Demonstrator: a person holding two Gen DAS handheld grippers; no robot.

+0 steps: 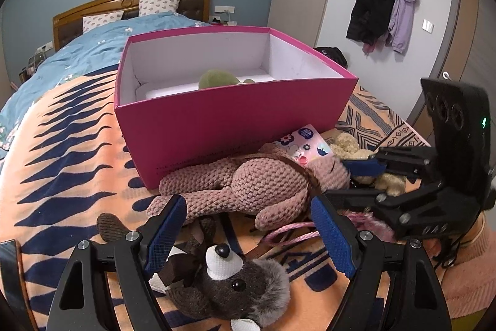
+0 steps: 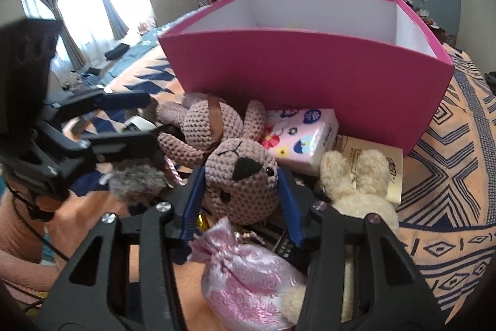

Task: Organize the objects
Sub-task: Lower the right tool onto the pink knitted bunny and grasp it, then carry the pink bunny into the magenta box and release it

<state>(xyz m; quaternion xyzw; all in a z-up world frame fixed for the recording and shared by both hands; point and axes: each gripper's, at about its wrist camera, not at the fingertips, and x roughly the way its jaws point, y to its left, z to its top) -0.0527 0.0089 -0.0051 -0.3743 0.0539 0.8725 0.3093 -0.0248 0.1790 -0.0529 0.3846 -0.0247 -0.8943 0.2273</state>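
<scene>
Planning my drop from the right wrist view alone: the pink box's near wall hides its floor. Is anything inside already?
Observer: Yes. The left wrist view shows a green plush toy lying on the floor of the pink box.
Operator: The left gripper is blurred for me. What is it aimed at?
Observer: The left gripper is open, and a grey plush animal lies between its fingers.

Bed (image 1: 71,151) under box (image 1: 235,126), toys (image 1: 248,185).
</scene>
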